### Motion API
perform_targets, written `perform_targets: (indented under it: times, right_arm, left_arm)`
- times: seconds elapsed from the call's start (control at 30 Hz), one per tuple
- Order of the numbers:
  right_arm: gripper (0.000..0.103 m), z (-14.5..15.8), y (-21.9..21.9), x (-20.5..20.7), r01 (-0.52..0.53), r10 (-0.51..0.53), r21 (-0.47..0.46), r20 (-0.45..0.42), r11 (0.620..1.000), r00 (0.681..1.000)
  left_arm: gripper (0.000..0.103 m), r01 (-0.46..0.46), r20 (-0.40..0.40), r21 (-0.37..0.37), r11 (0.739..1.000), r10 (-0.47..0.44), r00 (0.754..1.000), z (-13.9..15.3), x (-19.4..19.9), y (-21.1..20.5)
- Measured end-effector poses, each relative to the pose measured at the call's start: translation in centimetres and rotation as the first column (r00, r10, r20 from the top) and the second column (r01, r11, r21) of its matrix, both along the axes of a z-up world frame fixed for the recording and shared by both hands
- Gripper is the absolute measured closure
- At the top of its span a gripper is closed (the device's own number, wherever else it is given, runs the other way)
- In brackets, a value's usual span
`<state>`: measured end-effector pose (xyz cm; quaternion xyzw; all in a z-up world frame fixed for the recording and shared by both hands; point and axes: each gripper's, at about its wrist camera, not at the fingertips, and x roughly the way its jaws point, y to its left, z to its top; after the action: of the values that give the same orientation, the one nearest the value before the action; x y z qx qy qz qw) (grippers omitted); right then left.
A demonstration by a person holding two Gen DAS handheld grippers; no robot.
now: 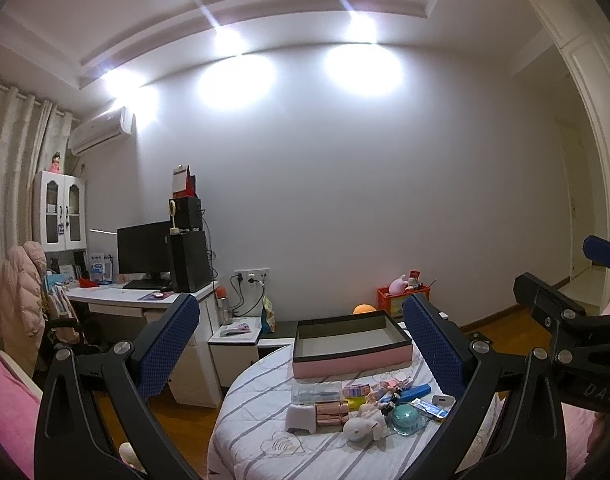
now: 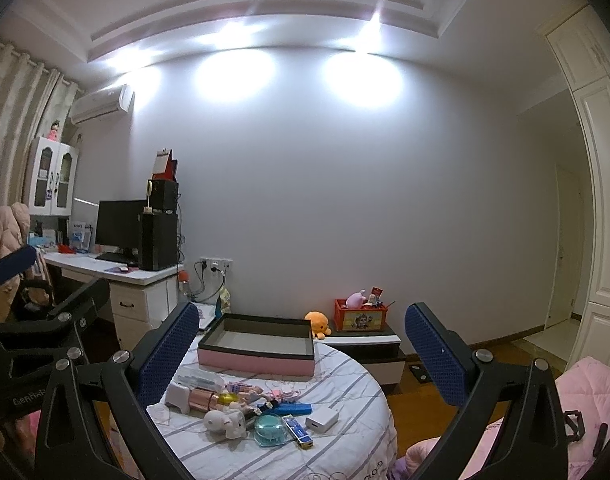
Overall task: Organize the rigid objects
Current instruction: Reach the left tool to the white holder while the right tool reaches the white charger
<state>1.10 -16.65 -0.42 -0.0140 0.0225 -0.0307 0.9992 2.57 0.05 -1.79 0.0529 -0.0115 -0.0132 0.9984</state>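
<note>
On the round table [image 1: 265, 456] with its striped white cloth, a shallow pink tray [image 1: 351, 342] with a dark rim sits at the far side, open and bare inside. Nearer to me lies a huddle of small things: a clear plastic case [image 1: 316, 391], a white block [image 1: 301, 419] touching a rose-gold tube [image 1: 331, 414], a white figurine [image 1: 363, 428], a round teal case [image 1: 406, 420], a blue bar [image 1: 418, 392] and a white charger [image 2: 322, 419] off at the right edge of the pile.

The left gripper [image 1: 301, 348] hangs above the near side of the table, its blue pads spread wide with nothing between them; the tray and the clutter show in the gap, well apart from the fingertips. The right gripper [image 2: 301, 354] is likewise spread and empty, held just beside the left one, with the tray ahead and the pile below and slightly left of its centre. Neither touches any item.

Beyond the table stand an orange plush [image 2: 319, 323] and a red crate [image 2: 361, 315] on a low cabinet.
</note>
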Motion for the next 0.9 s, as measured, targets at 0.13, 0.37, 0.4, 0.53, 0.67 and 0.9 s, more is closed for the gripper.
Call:
perform_targets:
  times: [0.13,0.37,0.4,0.53,0.67,0.9]
  right_arm:
    - [0.000,-1.1,-0.3,1.7,0.006,-0.006,0.001,-0.015,1.000,1.000]
    - [0.000,-4.6,-1.5,6.0,0.007,-0.006,0.030,-0.044,1.000,0.999]
    - [0.000,-5.2,-1.8,6.5,0.013,-0.011,0.035,-0.052,0.999,0.999]
    - [0.000,-8.6,-3.1,10.6,0.037,-0.026,0.059,-0.170,0.998,0.985]
    - [0.000,-12.8,-4.2,14.1,0.056,-0.030,0.082,-0.290,0.995,0.956]
    - [0.000,-17.1,-4.9,17.8,0.060,-0.022,0.076,-0.425,0.995,0.905]
  left_arm:
    - [0.000,0.032,-0.017,-0.016,0.999,-0.032,0.999,-1.3,2.5,-0.2]
    - [0.000,0.059,-0.108,-0.028,0.998,-0.062,0.992,-5.2,8.6,-0.6]
    - [0.000,0.053,-0.134,-0.025,0.998,-0.056,0.989,-6.0,9.7,-0.5]
    - [0.000,0.032,-0.244,-0.003,0.999,-0.032,0.969,-9.8,13.7,-0.2]
    - [0.000,0.038,-0.362,-0.022,0.999,-0.043,0.931,-13.6,16.7,0.4]
    - [0.000,-0.016,-0.475,-0.018,1.000,0.005,0.880,-17.7,21.6,1.6]
